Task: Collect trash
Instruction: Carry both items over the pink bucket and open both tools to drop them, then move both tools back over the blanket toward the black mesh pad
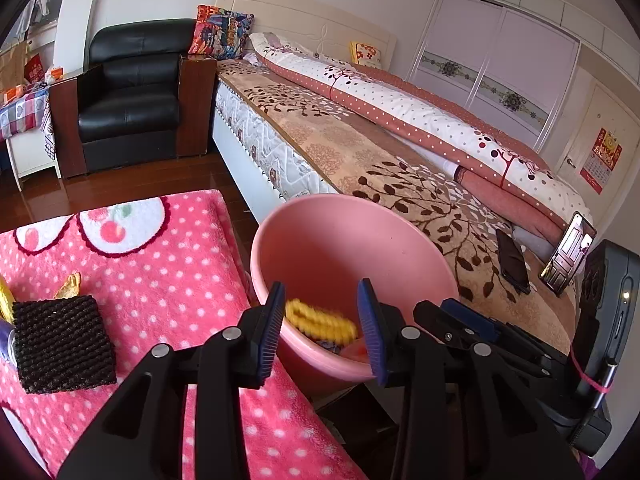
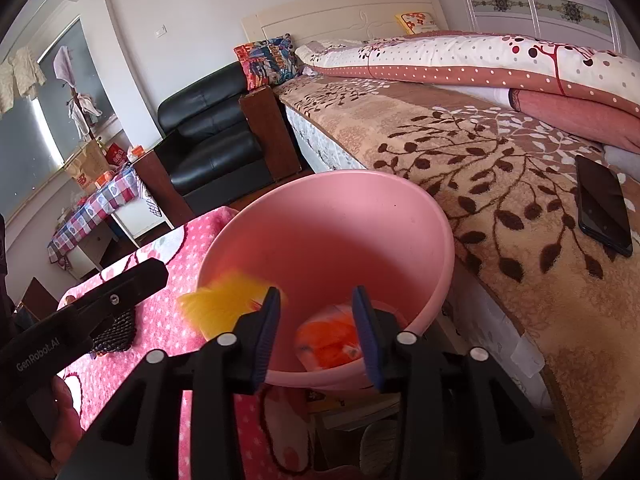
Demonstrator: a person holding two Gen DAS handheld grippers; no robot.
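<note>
Pink bin [image 1: 352, 240] sits lower centre in both views, squeezed btwn the pink dotted blanket [image 1: 168, 264] on its left and the bed [image 1: 360, 152] on its right. Inside: a yellow ridged piece [image 1: 320, 320], blurred in both views, so prob. mid-fall, and an orange wrapper [image 2: 328, 340] lying at the bottom.

Left gripper [image 1: 324, 328] hangs over the bin's near rim, jaws wide apart, nothing pressed btwn the pads; the yellow piece shows in the gap but looks loose. Right gripper [image 2: 316, 332] is also over the bin mouth, jaws parted, orange wrapper seen between them but below, not gripped as far as I can tell.

Both tools empty, so next pick is what matters. Remaining trash lies lower left in the left wrist view: black textured pad [image 1: 64, 344] flat on the blanket, a gold wrapper [image 1: 70, 284] touching its far edge. That's away from the bin on the left gripper's side, so left hand is nearer; right one would have to cross over. Pad's long edge runs roughly across the frame, so approach from above w/ jaws closing over the shorter side.

Two phones [image 1: 514, 260] on the bed, right edge; not trash, leave.
</note>
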